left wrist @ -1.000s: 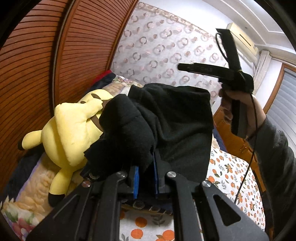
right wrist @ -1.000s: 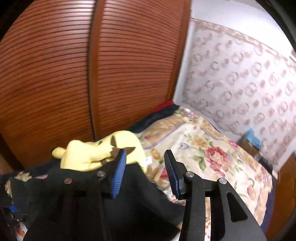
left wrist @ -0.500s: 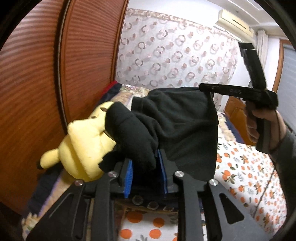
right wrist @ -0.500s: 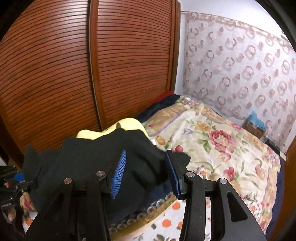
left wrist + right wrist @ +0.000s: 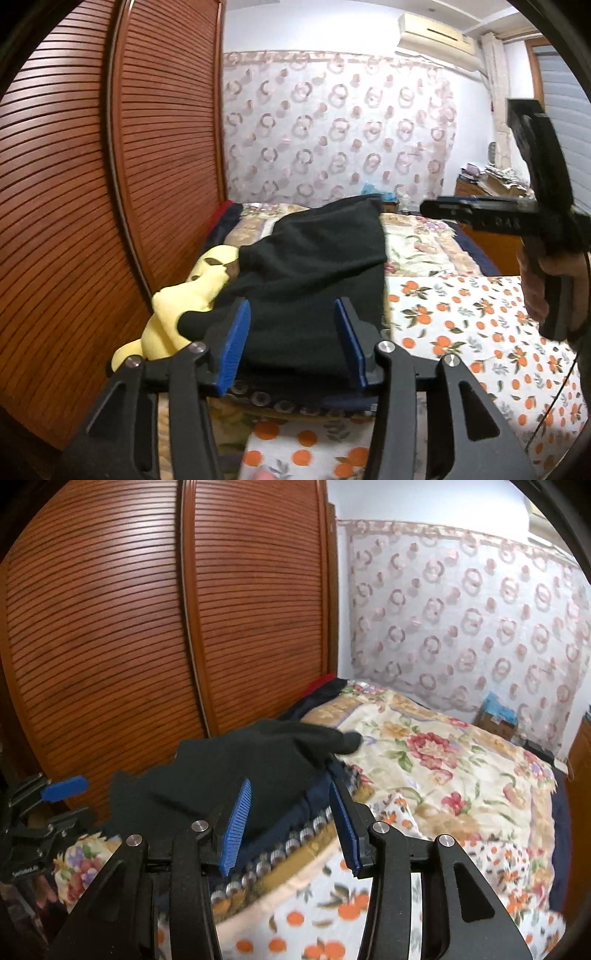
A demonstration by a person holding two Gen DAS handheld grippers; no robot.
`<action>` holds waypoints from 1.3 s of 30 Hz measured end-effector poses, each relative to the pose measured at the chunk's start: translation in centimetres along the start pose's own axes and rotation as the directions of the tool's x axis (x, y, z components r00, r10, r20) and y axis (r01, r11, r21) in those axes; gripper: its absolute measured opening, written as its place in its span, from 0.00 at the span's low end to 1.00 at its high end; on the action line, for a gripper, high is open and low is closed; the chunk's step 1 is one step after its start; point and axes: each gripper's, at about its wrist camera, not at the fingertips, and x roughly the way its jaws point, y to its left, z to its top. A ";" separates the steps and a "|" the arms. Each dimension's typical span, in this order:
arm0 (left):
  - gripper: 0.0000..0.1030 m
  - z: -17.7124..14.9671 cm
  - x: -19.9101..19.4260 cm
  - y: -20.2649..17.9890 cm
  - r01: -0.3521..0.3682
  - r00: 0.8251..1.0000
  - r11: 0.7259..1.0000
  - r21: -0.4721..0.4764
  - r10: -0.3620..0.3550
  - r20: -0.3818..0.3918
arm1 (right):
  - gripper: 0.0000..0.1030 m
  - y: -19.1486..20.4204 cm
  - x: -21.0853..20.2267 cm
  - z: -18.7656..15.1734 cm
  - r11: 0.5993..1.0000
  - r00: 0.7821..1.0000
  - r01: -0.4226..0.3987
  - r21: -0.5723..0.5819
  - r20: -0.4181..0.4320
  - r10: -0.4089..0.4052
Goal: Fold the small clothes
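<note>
Left wrist view: the black cloth (image 5: pixel 317 280) lies in a soft heap on the bed, on top of the flowery blanket (image 5: pixel 417 243). It partly covers a yellow plush toy (image 5: pixel 184 306). The left gripper (image 5: pixel 293 339) sits just in front of the cloth with its blue pads wide apart, holding nothing. The right gripper (image 5: pixel 443 210) is up in the air to the right, in a hand (image 5: pixel 546 280). In its own view its fingers (image 5: pixel 236 827) are spread too, gripping nothing. A wooden slatted door (image 5: pixel 147 609) stands behind the bed.
</note>
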 end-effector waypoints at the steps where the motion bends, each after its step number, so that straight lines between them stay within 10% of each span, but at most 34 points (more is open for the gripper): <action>1: 0.45 0.1 -0.2 -0.7 0.008 1.000 1.000 0.006 -0.008 -0.001 | 0.44 0.0 -1.2 -0.8 1.000 1.000 0.015 0.012 0.009 -0.015; 12: 0.45 -0.6 -1.6 -9.2 0.132 0.991 0.988 0.077 -0.133 0.010 | 0.67 -0.8 -11.9 -8.4 0.980 0.983 0.169 0.104 0.052 -0.175; 23: 0.45 0.6 -3.2 -16.4 0.224 0.973 0.967 0.118 -0.228 0.020 | 0.70 -3.7 -21.9 -12.8 0.860 0.879 0.435 0.266 0.085 -0.470; 39: 0.46 1.4 -4.4 -17.9 0.232 0.971 0.963 0.134 -0.238 0.029 | 0.70 -5.1 -24.6 -14.9 0.815 0.847 0.478 0.327 0.077 -0.527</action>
